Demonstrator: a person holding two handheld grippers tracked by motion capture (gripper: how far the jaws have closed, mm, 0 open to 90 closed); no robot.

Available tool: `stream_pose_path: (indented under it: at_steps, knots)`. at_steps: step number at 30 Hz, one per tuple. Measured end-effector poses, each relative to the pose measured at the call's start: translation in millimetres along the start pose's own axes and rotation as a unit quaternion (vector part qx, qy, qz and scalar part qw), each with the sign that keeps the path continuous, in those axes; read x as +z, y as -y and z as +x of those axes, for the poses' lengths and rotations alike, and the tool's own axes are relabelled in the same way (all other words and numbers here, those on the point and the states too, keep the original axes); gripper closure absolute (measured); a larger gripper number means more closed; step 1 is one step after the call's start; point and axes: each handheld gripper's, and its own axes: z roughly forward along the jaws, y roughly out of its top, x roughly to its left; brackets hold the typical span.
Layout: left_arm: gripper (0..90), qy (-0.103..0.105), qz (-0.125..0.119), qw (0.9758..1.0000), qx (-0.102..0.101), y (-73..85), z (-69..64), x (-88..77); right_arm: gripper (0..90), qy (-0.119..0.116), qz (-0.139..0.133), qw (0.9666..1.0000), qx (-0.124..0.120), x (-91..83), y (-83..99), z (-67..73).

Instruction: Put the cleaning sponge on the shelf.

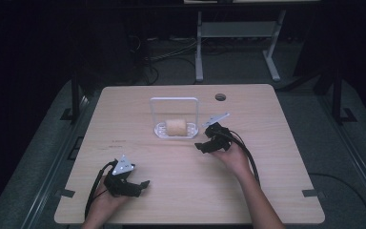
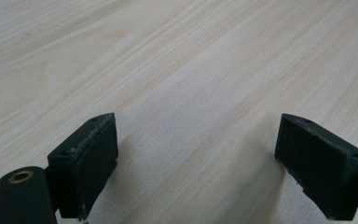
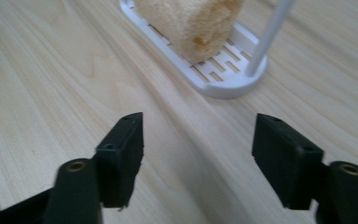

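Tan, porous sponge roll (image 1: 176, 127) lies untouched on its white slotted plastic rack (image 3: 223, 79) mid-table. Just beside it, the right gripper (image 1: 208, 142) gapes empty; nearer the person, the left gripper (image 1: 134, 187) too. Any handling seems yet unstarted.

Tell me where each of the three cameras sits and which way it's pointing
High view: above the person's side, looking forward and down at the table; forearms and both hand-held grippers, left and right, show.
Left gripper view: rides the left hand-held gripper, facing bare tabletop between its open jaws.
Right gripper view: rides the right hand-held gripper, facing the white rack holding a sponge.
Shared: high and right gripper views both show rack and sponge.
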Motion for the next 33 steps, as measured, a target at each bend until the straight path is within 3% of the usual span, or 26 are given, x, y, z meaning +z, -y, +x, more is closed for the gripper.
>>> stream_pose_path:
  at_steps: [4, 9, 12, 23, 33]
  knots:
    - [12.4, -0.002, -0.002, 1.0000, -0.002, 0.9, -0.5, -0.5, 18.9, 0.014, 0.001, 0.9999, 0.008, -6.3, 7.8, -4.3]
    - [12.4, -0.002, -0.003, 1.0000, -0.002, 1.0, -0.6, -0.4, 13.8, 0.023, -0.008, 0.9996, 0.016, -17.5, 15.0, -9.0]
    - [12.4, -0.003, -0.003, 1.0000, -0.002, 1.2, -0.6, -0.6, 13.6, 0.023, -0.017, 0.9994, 0.017, -24.7, 19.7, -10.6]
    - [12.4, -0.003, -0.003, 1.0000, -0.001, 1.3, -0.4, -0.8, 12.4, 0.036, -0.011, 0.9992, 0.014, -39.6, 42.6, -9.3]
    - [12.4, -0.003, -0.003, 1.0000, 0.000, 1.3, -0.4, -0.8, 12.2, 0.045, -0.015, 0.9981, 0.038, -55.5, 73.9, -15.0]
